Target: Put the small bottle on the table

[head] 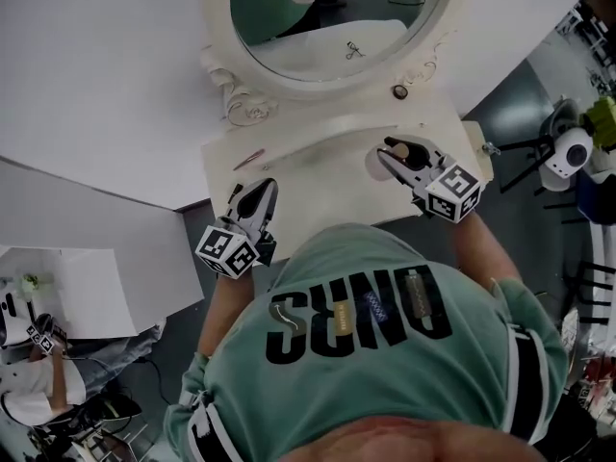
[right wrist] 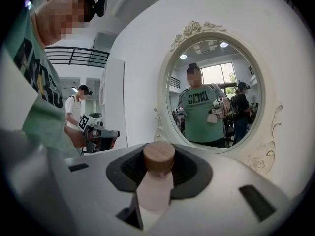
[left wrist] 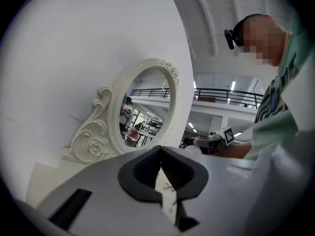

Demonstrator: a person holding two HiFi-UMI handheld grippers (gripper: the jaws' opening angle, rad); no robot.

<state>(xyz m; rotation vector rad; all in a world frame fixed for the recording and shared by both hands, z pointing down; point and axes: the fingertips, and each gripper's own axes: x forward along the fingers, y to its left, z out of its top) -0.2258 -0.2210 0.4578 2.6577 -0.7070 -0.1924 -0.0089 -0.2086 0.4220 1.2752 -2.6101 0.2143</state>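
Observation:
The small bottle (right wrist: pixel 156 183) has a pale pink body and a round wooden cap (right wrist: pixel 159 156). My right gripper (right wrist: pixel 158 173) is shut on it, one pad on each side of the bottle. In the head view the right gripper (head: pixel 390 154) holds the bottle (head: pixel 377 165) over the right part of the white dressing table (head: pixel 318 186). My left gripper (head: pixel 262 189) hovers over the table's left front part with its jaws shut and nothing between them (left wrist: pixel 160 150). The two grippers are well apart.
An oval mirror (head: pixel 337 27) in an ornate white frame stands at the back of the table against a white wall. A thin red stick (head: pixel 248 160) lies on the table's left side. A tripod with a white device (head: pixel 570 152) stands on the right.

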